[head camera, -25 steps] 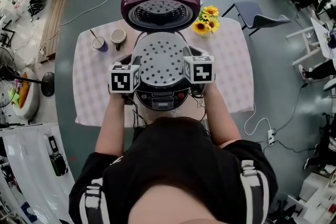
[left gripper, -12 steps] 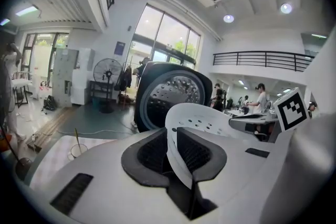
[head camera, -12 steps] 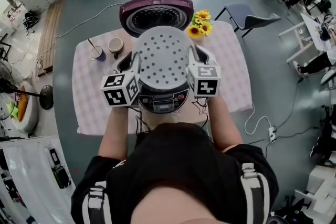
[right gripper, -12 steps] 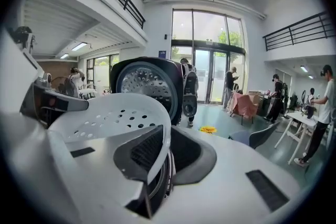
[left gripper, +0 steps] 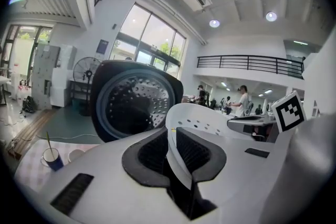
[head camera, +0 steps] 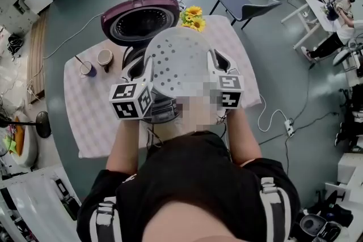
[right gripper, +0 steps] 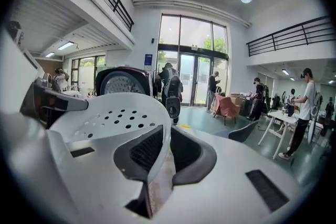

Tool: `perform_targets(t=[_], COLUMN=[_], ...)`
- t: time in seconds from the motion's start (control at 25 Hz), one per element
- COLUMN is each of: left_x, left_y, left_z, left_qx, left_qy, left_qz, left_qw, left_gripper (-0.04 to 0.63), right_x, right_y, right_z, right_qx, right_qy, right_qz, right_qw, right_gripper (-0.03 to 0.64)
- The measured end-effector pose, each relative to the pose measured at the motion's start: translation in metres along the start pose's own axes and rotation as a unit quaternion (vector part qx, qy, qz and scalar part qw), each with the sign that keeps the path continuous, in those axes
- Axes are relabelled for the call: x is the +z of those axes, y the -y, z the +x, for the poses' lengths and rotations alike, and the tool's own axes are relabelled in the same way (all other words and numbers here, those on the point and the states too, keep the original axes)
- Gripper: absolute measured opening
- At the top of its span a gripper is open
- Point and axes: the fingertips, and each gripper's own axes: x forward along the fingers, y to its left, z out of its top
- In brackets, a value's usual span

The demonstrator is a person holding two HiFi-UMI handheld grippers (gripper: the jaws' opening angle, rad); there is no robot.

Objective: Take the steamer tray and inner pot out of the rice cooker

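I have the steamer tray [head camera: 180, 59] by two opposite sides, up in the air over the open rice cooker [head camera: 163, 111]. My left gripper [head camera: 146, 68] has just been closing its jaws, and they now pinch the tray's thin rim between ribbed black pads [left gripper: 149, 153]. My right gripper [head camera: 215, 62] stands narrow, clamped on the far rim in the same way.

Progress, as I judge it: the first half looks nearly done. The tray seems to be clear of the cooker, but it has not yet been set down anywhere. The inner pot is hidden beneath the tray, so I take it to be inside the cooker and waiting its turn.

The tray is white plastic, a shallow round dish with a smooth matte face dotted with rows of small round holes and a thin upturned lip. The cooker's lid [head camera: 139, 20] stands open behind it — dark maroon outside, with a round perforated metal plate inside. The table [head camera: 91, 122] wears a pale checked cloth. Two cups [head camera: 105, 58] sit at its far left, and sunflowers [head camera: 194, 15] at the far edge.
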Motion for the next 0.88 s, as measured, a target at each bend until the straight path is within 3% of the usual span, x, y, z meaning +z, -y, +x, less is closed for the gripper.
perform_targets(t=[0.2, 0.56, 0.88], left_x=[0.004, 0.002, -0.024], left_y=[0.055, 0.146, 0.181], left_z=[0.035, 0.118, 0.192], left_qx=[-0.012, 0.004, 0.042], left_qy=[-0.004, -0.018, -0.038], left_qz=[0.008, 0.010, -0.012], left_qw=[0.9999, 0.9998, 0.9984], left_gripper=[0.049, 0.049, 0.051], right_x=[-0.013, -0.037, -0.066], right_y=[0.063, 0.185, 0.257], right_z=[-0.008, 0.009, 0.056], right_qx=[-0.004, 0.026, 0.065], right_qy=[0.004, -0.002, -0.028], right_qz=[0.014, 0.032, 0.017], right_qw=[1.000, 0.999, 0.997], right_gripper=[0.043, 0.043, 0.043])
